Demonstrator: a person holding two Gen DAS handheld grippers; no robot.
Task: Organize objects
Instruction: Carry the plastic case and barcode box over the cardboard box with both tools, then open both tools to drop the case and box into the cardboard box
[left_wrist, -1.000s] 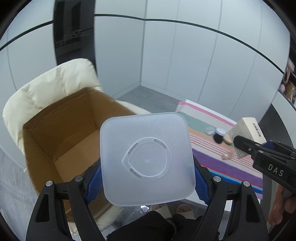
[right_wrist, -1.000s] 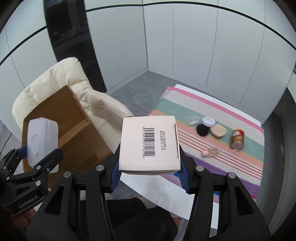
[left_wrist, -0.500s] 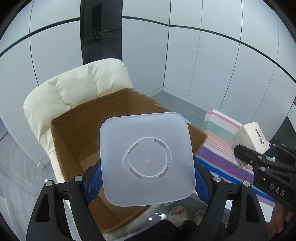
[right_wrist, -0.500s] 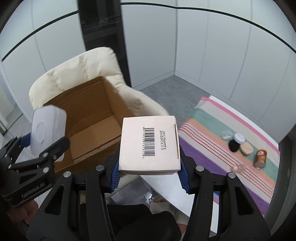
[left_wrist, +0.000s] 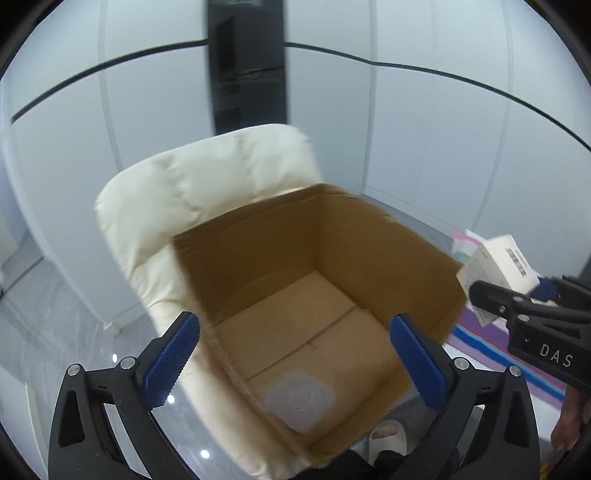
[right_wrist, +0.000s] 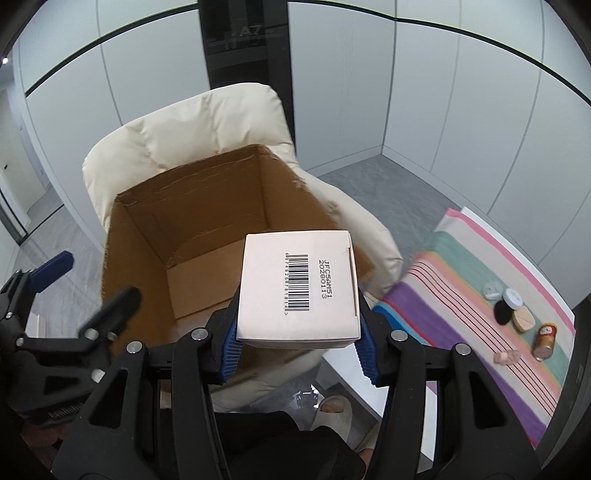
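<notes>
My left gripper (left_wrist: 295, 358) hangs over an open cardboard box (left_wrist: 369, 236); its jaws are opening and nothing is between them. A translucent square plastic container (left_wrist: 301, 400) shows blurred low inside the box, near the floor at the front wall. My right gripper (right_wrist: 299, 349) is shut on a white carton with a barcode (right_wrist: 299, 288), held above the box's (right_wrist: 207, 206) right front corner. The left gripper (right_wrist: 83, 288) also shows at the left edge of the right wrist view, and the carton (left_wrist: 498, 266) at the right edge of the left wrist view.
The box sits on a cream padded armchair (right_wrist: 192, 122). To the right lies a striped cloth (right_wrist: 461, 306) with a small can (right_wrist: 545, 341), a black puff (right_wrist: 502, 312), a white jar (right_wrist: 513, 297) and other small items. A person's slippered foot (right_wrist: 336, 410) is below.
The left gripper has let go of the translucent container, which now sits down inside the box. Both grippers swung left, over the box; the right still holds the carton.
</notes>
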